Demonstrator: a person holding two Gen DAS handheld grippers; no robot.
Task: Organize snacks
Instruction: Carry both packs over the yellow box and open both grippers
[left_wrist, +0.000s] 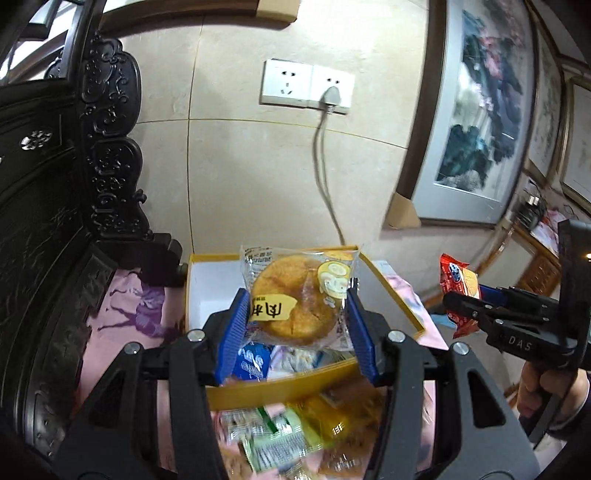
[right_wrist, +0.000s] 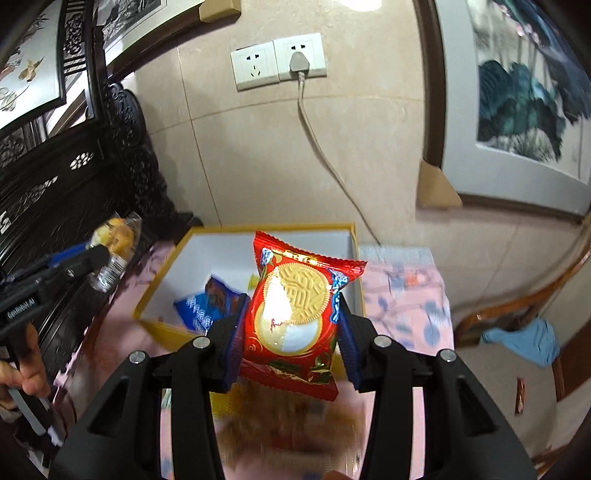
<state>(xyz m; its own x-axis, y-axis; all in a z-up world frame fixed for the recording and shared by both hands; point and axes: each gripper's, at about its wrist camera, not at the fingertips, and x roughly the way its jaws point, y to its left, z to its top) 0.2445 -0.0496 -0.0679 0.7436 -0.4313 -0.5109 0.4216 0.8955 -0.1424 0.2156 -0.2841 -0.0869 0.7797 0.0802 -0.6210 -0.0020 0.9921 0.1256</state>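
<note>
Snacks sit clamped in both of my grippers: the left gripper (left_wrist: 297, 308) has its blue pads pressed on the sides of a clear-wrapped round cake (left_wrist: 295, 301), and the right gripper (right_wrist: 291, 325) squeezes a red biscuit packet (right_wrist: 295, 317) between its pads. I hold both tools tilted downward, side by side, above the yellow box (right_wrist: 166, 328); my hand (left_wrist: 535, 384) grips the right tool's handle at the edge of the left view. Inside the white-lined box lies a blue packet (right_wrist: 207, 306), with other wrappers I can't make out. More wrapped snacks (left_wrist: 280, 432) lie blurred on the pink cloth (right_wrist: 406, 295) in front of the box.
</note>
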